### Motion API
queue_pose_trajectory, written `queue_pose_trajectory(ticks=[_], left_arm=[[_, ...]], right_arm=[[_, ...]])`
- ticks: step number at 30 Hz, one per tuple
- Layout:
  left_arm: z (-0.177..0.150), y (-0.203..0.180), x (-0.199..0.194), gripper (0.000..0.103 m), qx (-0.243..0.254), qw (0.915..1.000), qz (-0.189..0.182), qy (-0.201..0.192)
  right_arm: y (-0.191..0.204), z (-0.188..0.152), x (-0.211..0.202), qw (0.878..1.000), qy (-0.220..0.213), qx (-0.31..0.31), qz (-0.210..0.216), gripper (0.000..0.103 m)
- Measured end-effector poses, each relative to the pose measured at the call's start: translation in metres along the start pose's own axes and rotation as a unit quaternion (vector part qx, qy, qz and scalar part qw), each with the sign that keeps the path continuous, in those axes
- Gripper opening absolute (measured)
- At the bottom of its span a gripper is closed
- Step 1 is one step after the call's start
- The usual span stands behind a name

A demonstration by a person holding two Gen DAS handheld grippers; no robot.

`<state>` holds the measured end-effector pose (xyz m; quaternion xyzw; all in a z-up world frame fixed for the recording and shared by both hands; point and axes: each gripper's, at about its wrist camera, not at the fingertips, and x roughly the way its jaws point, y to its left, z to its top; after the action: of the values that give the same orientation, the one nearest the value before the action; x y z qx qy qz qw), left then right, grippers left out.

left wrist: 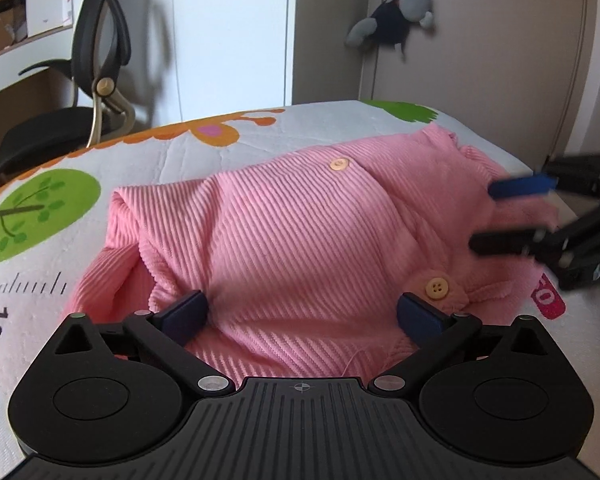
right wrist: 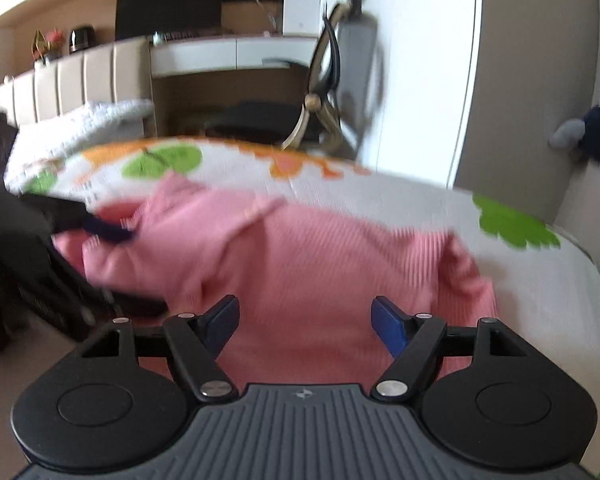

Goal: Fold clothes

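Here, a rumpled pink ribbed cardigan (left wrist: 300, 232), tan-buttoned, between spread left gripper (left wrist: 302, 314) and spread right gripper (right wrist: 304, 320).

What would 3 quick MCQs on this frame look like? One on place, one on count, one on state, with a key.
1. Where does the pink garment lie?
A. on the printed bed cover
B. on the office chair
C. on the floor

2. How many buttons show on the garment in the left wrist view?
A. none
B. two
C. five

3. How do the jaws of the left gripper stand?
A. shut on a sleeve
B. shut on nothing
C. open, cloth lying between them

Key:
1 A, the garment is spread on the cover with the green tree and orange prints.
2 B, one button sits near the top, another lower right.
3 C, the two blue pads stand wide apart over the ribbed cloth; the right gripper is open too.
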<state>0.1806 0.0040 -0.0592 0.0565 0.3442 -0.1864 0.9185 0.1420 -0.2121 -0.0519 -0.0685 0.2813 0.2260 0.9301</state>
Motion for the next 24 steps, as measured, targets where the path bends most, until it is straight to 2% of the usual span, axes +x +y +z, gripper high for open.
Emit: queue_pose_trajectory(ticks=[4,7,18,22,24], left_arm=[[-0.001,-0.001,-0.001,0.103,0.001,1.0,0.006,-0.001],[-0.003,-0.002,-0.003,0.103,0.003,0.9999,0.01,-0.002],[-0.004,0.0,-0.006,0.103,-0.003,1.0,0.006,-0.005],[-0.005,-0.001,-0.007,0.103,-0.003,1.0,0.007,-0.004],[-0.006,-0.001,-0.008,0.103,-0.003,1.0,0.008,-0.003]], right_arm=[[-0.002,-0.006,0.022,0.999,0.044,0.018,0.005,0.079],[0.005,-0.017,0.028,0.999,0.047,-0.005,-0.006,0.082],[0.009,-0.021,0.03,0.999,0.049,-0.01,-0.008,0.089],[0.006,-0.02,0.033,0.998,0.058,-0.003,-0.002,0.102],[0.004,-0.019,0.035,0.998,0.062,0.0,0.001,0.103]])
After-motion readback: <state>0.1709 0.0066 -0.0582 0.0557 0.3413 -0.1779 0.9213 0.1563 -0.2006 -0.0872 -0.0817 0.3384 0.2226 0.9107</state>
